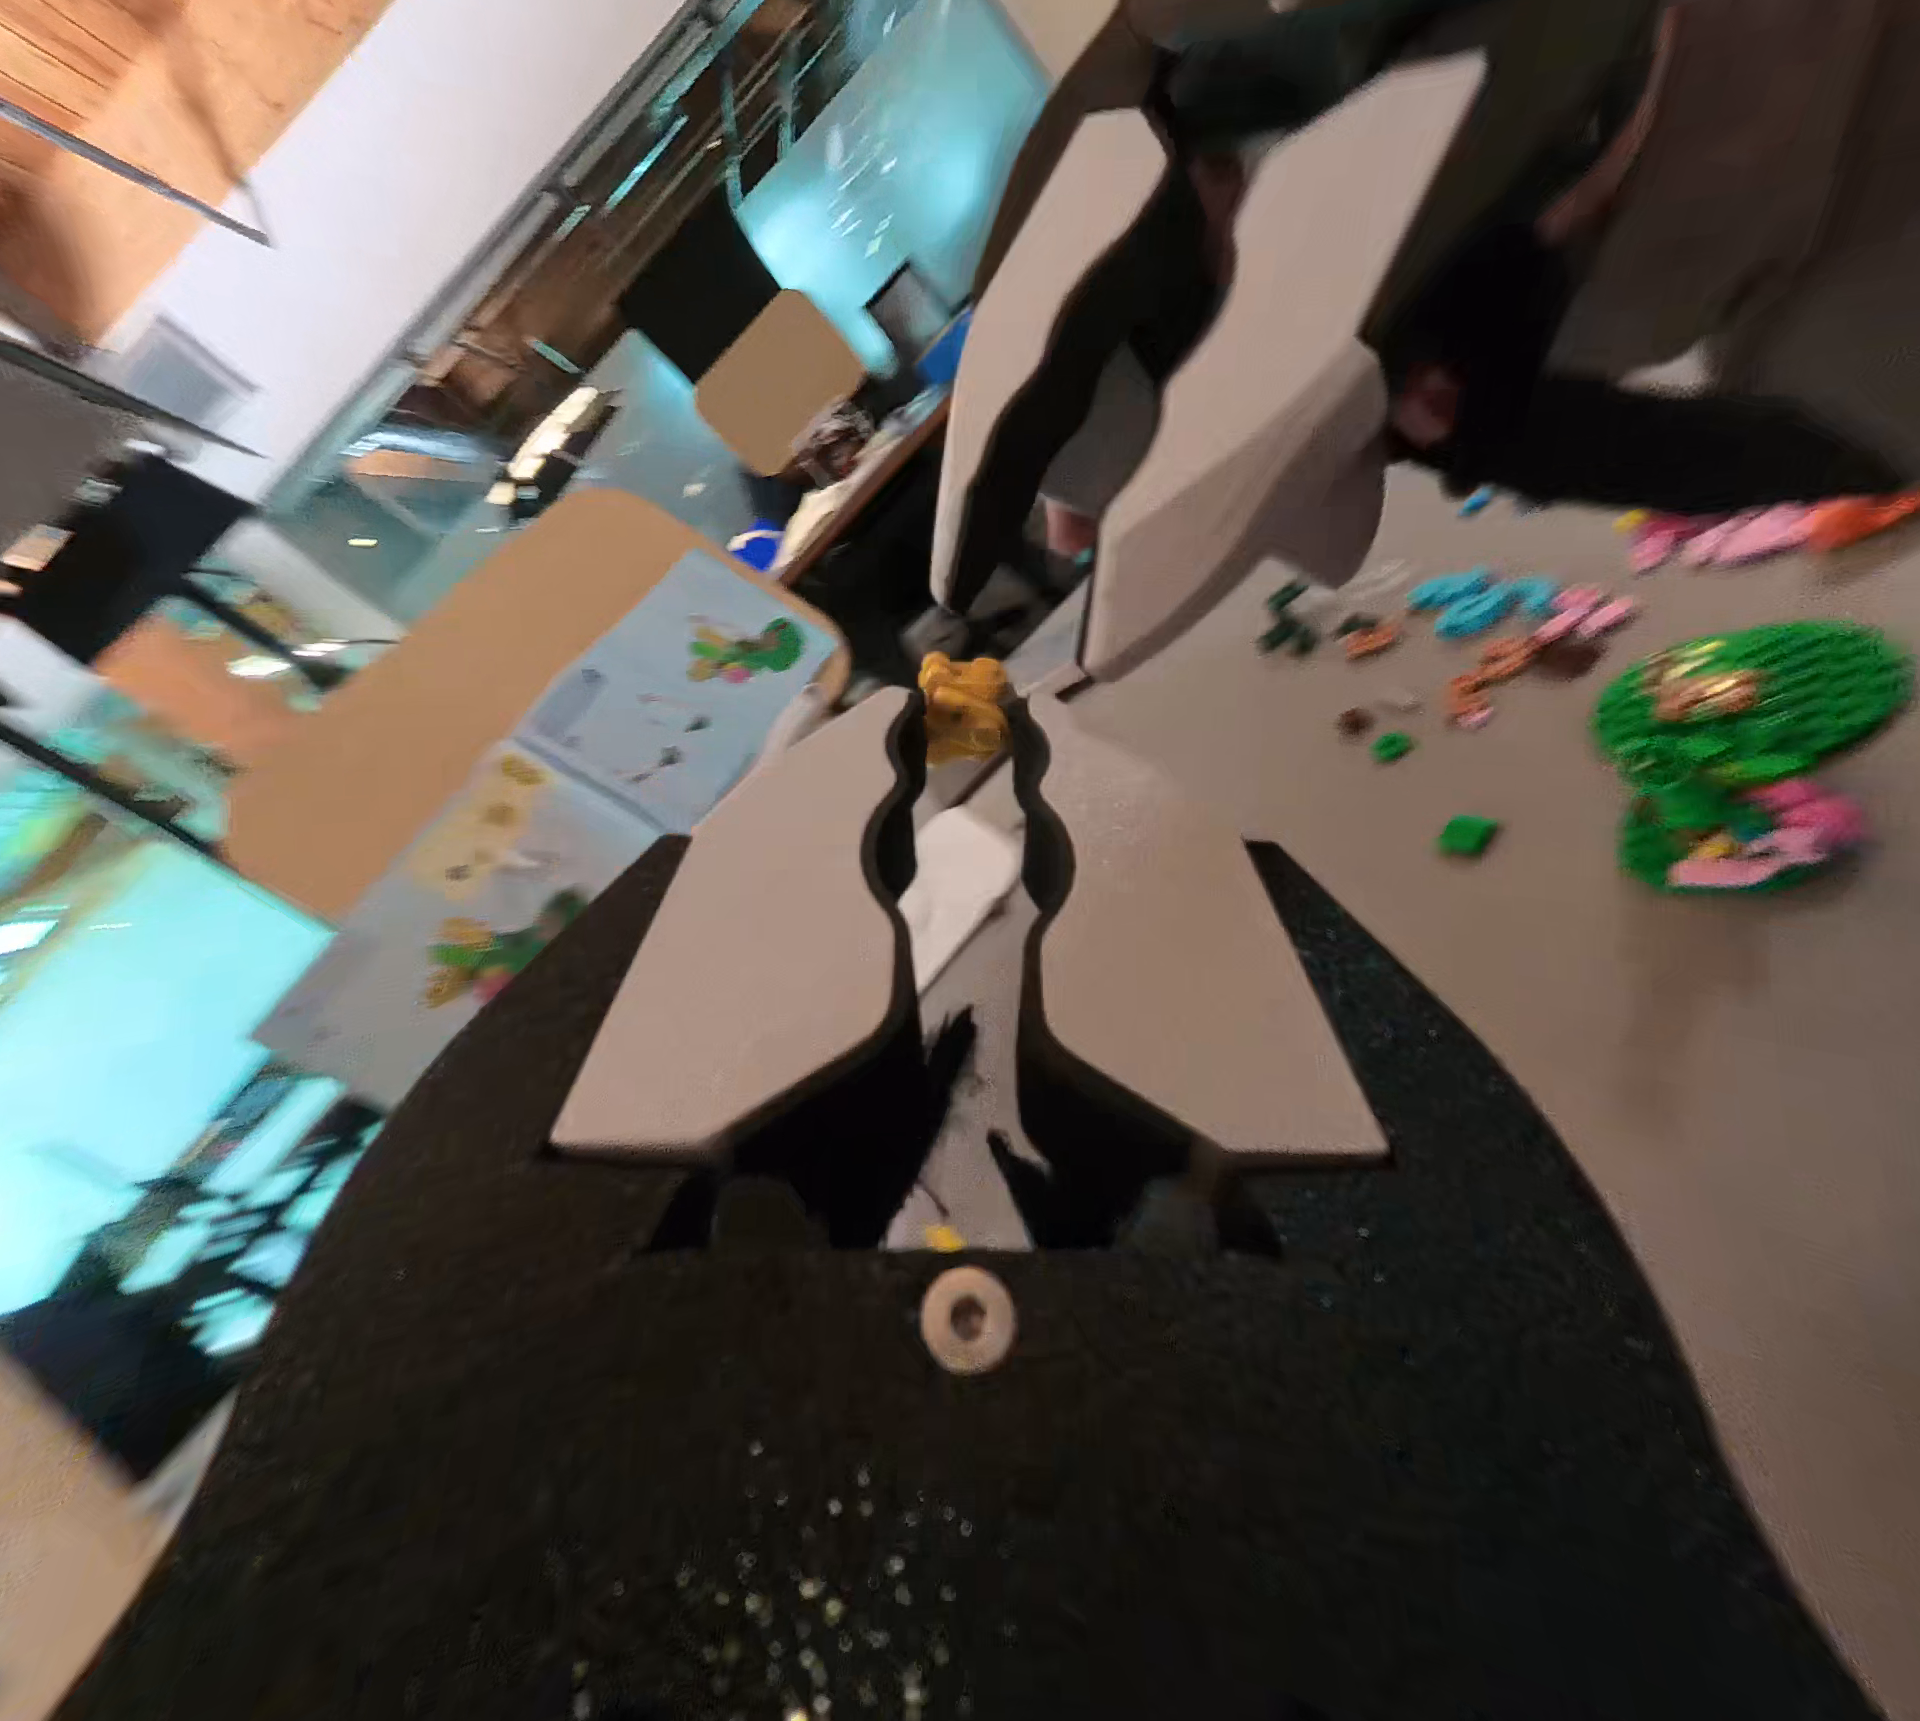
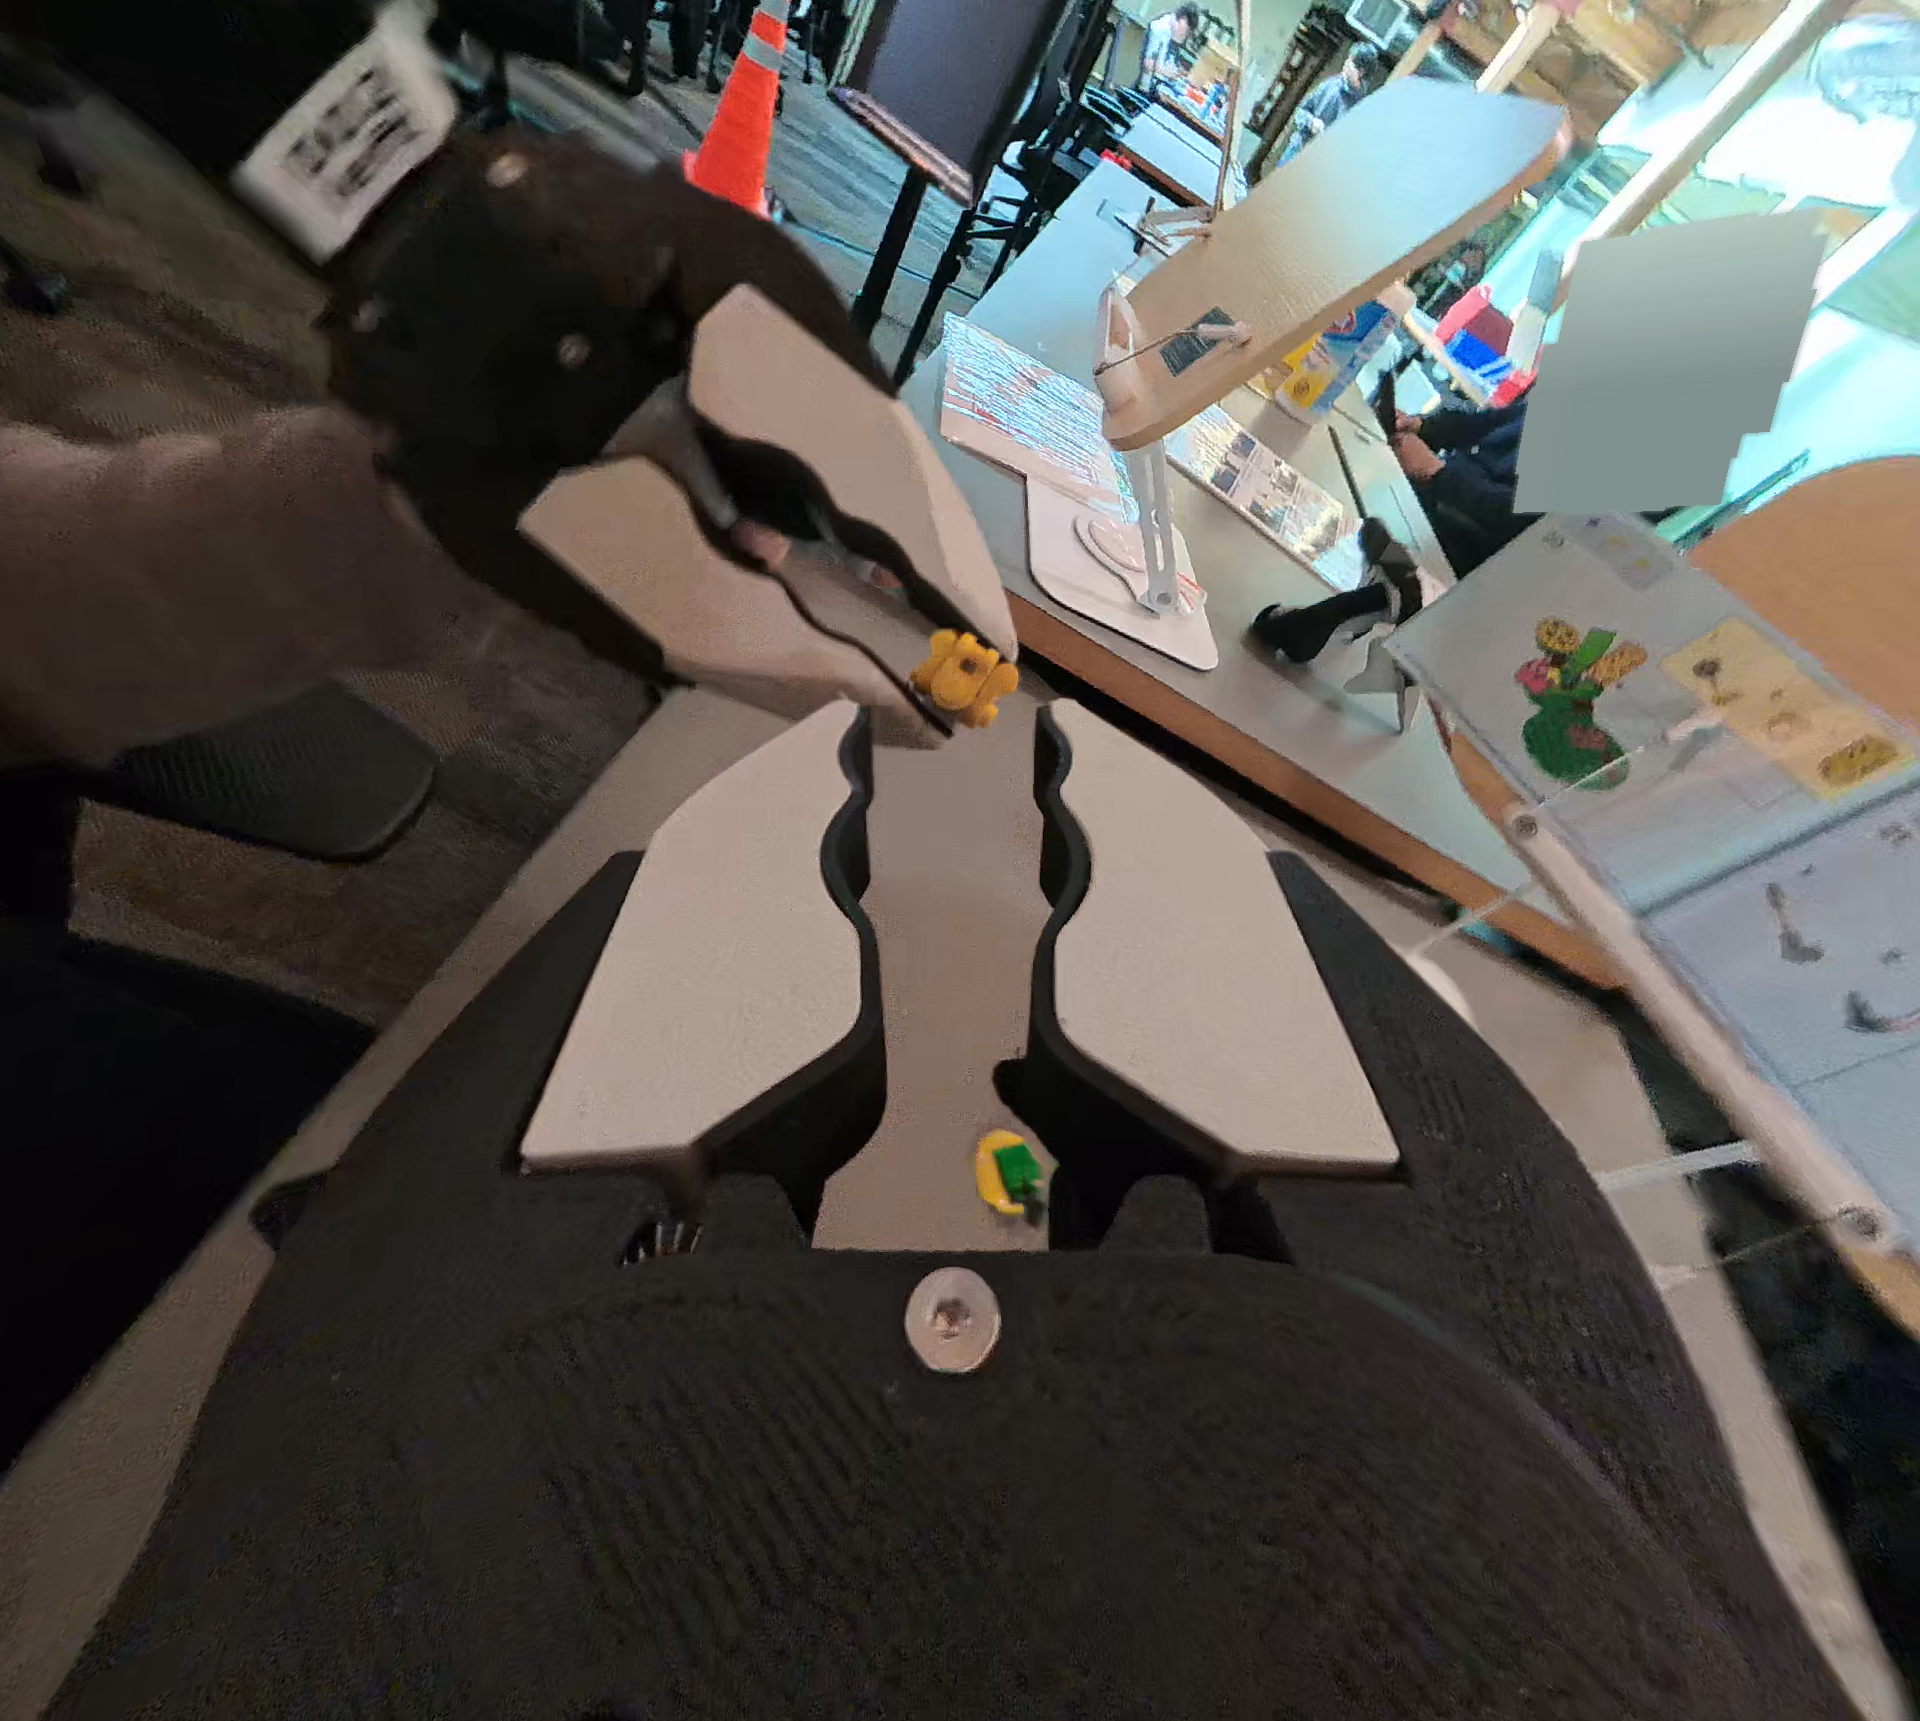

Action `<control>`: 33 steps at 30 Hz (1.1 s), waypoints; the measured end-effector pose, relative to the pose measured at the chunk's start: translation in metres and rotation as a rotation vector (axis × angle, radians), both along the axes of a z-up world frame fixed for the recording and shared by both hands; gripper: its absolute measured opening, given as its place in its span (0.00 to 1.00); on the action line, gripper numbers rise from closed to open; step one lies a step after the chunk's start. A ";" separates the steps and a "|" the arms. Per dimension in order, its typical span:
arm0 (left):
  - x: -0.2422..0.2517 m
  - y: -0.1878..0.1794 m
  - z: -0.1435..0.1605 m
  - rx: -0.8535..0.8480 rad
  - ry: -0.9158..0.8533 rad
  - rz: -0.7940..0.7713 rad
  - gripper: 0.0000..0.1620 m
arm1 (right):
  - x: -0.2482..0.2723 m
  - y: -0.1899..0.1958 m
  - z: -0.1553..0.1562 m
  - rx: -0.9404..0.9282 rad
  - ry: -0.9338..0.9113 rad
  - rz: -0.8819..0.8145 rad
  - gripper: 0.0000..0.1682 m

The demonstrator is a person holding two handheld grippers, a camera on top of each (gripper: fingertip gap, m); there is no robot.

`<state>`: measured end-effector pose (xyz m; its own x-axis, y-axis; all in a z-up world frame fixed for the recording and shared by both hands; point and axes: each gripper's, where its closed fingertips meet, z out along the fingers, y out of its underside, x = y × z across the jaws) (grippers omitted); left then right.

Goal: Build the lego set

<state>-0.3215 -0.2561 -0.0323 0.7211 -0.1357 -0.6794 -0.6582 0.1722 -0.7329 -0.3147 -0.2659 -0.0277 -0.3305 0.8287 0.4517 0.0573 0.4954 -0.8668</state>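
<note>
My left gripper (image 1: 964, 707) is shut on a small yellow lego piece (image 1: 966, 721) at its fingertips, held above the grey table (image 1: 1351, 1048). In the right wrist view the left gripper (image 2: 971, 689) comes in from the left with the yellow piece (image 2: 961, 679) just beyond my right gripper's tips. My right gripper (image 2: 951, 726) is open and empty; it also shows in the left wrist view (image 1: 1023, 643), its tips straddling the yellow piece. A round green lego build (image 1: 1745, 715) with pink flowers (image 1: 1756, 840) lies on the table to the right.
Loose blue (image 1: 1486, 601), pink (image 1: 1745, 533) and green (image 1: 1467, 835) bricks lie scattered on the table. A small yellow and green piece (image 2: 1008, 1172) lies under the right gripper. An instruction sheet on a stand (image 2: 1714, 736) is at the table's side. An orange cone (image 2: 748, 102) stands on the floor.
</note>
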 end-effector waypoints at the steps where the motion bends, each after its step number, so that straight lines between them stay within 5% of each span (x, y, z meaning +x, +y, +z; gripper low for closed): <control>1: 0.003 -0.002 -0.001 -0.028 -0.061 -0.060 0.10 | 0.002 -0.001 0.000 0.060 0.021 0.006 0.18; 6: 0.016 -0.013 -0.014 -0.198 -0.212 -0.287 0.10 | 0.007 -0.013 -0.007 0.317 0.082 0.052 0.19; 20: 0.035 -0.040 -0.022 -0.365 -0.348 -0.593 0.10 | 0.023 -0.038 -0.024 0.284 -0.026 0.233 0.16; 24: 0.032 -0.041 -0.016 -0.250 -0.279 -0.594 0.10 | 0.026 -0.039 -0.020 0.110 -0.068 0.268 0.14; 30: 0.030 -0.041 -0.004 0.021 -0.046 -0.499 0.10 | 0.018 -0.028 0.005 -0.595 -0.248 0.328 0.11; 33: 0.026 -0.036 -0.005 0.048 0.047 -0.407 0.10 | 0.022 -0.031 0.001 -0.721 -0.333 0.419 0.13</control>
<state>-0.2953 -0.2917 -0.0378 0.5836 -0.3703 -0.7227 -0.5617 0.4586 -0.6886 -0.2930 -0.2967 -0.0266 -0.6903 0.6560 -0.3053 0.2982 -0.1264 -0.9461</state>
